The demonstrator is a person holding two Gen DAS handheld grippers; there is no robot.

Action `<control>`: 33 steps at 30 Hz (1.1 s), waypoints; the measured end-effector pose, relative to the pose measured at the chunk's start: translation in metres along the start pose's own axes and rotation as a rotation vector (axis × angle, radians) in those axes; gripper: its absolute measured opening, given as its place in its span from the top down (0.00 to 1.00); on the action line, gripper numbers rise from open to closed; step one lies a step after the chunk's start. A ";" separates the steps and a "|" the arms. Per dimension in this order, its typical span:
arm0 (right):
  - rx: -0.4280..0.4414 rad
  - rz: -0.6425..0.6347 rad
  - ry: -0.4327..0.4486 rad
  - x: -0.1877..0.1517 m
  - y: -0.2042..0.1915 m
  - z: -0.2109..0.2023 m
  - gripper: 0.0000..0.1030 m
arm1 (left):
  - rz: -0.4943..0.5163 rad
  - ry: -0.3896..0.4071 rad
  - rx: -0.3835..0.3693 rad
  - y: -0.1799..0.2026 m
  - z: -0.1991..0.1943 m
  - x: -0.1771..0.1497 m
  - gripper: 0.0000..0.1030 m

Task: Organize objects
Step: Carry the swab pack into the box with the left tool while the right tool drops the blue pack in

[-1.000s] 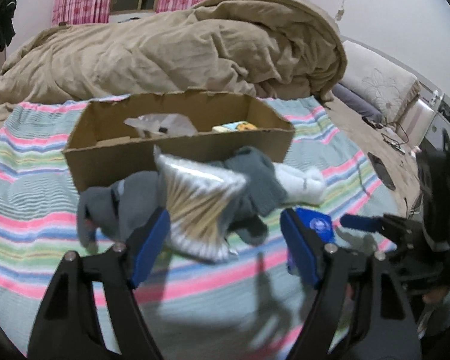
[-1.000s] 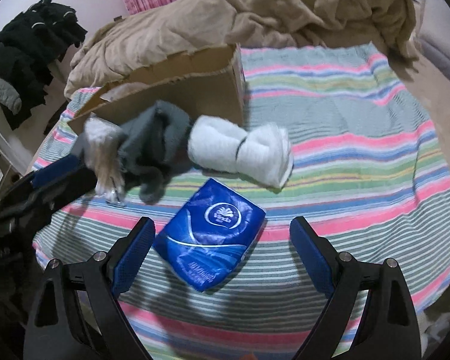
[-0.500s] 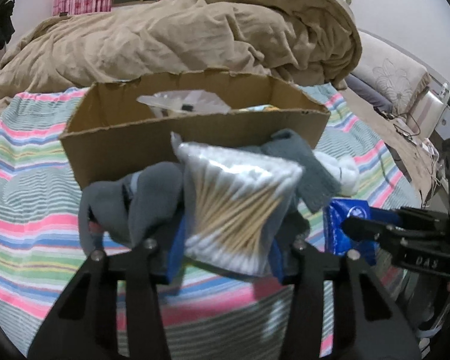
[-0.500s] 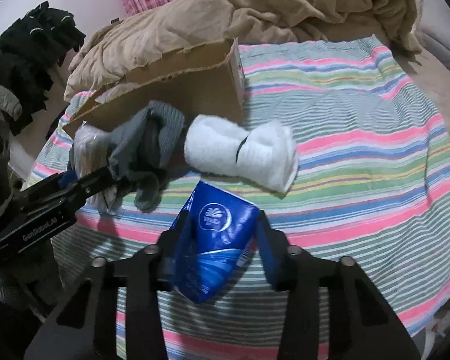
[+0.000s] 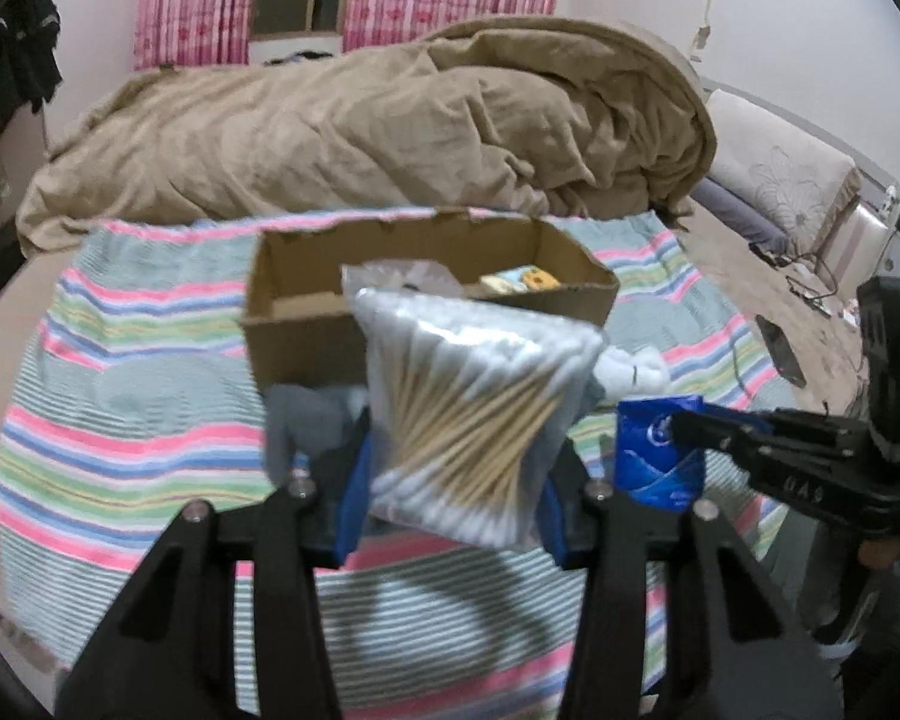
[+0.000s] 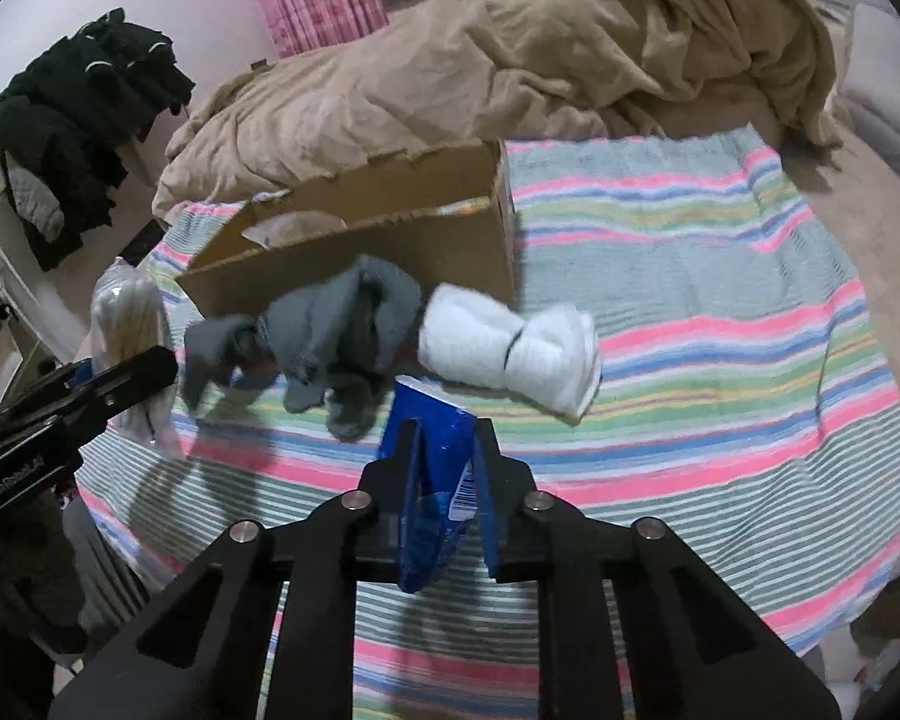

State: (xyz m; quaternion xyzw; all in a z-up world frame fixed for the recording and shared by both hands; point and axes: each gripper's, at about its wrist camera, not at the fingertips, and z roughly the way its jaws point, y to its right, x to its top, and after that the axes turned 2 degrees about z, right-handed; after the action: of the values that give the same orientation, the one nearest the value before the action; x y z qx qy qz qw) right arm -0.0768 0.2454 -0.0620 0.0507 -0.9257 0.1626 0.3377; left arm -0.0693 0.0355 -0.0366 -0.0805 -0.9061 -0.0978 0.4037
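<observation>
My left gripper [image 5: 450, 480] is shut on a clear bag of cotton swabs [image 5: 474, 414] and holds it above the striped blanket, in front of the open cardboard box [image 5: 306, 324]. My right gripper [image 6: 444, 474] is shut on a blue tissue pack [image 6: 435, 480], lifted off the blanket; the pack also shows in the left wrist view [image 5: 654, 450]. Grey socks [image 6: 342, 336] and a rolled white sock pair [image 6: 510, 348] lie on the blanket before the box [image 6: 390, 240]. The box holds a plastic bag [image 5: 396, 276] and a small yellow-blue item [image 5: 522, 282].
A tan duvet [image 5: 390, 132] is heaped behind the box. The striped blanket [image 6: 690, 312] covers the bed. Dark clothes [image 6: 84, 126] hang at the left. A pillow [image 5: 786, 180] and a phone [image 5: 780, 348] lie at the right.
Both grippers closed: the left on the cotton swab bag, the right on the blue tissue pack. Both then lifted their items off the blanket.
</observation>
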 end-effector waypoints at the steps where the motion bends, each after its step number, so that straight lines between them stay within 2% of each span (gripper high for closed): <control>1: 0.004 -0.006 0.007 0.002 -0.002 -0.005 0.85 | -0.006 0.007 0.003 -0.002 -0.006 0.002 0.55; 10: 0.017 -0.057 0.089 0.030 -0.020 -0.036 0.87 | -0.040 0.062 0.044 -0.018 -0.034 0.029 0.55; 20: 0.037 -0.151 0.191 0.086 -0.046 -0.052 0.87 | -0.069 0.088 0.050 -0.036 -0.032 0.065 0.55; 26: 0.057 -0.182 0.216 0.119 -0.057 -0.031 0.87 | -0.069 0.076 0.054 -0.048 -0.008 0.081 0.55; 33: 0.074 -0.181 0.163 0.142 -0.059 0.026 0.87 | -0.094 0.003 0.045 -0.067 0.051 0.088 0.55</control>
State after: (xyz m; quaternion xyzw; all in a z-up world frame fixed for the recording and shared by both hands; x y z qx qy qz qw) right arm -0.1897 0.1836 0.0257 0.1332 -0.8802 0.1688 0.4231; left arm -0.1786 -0.0113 -0.0120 -0.0286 -0.9103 -0.0963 0.4017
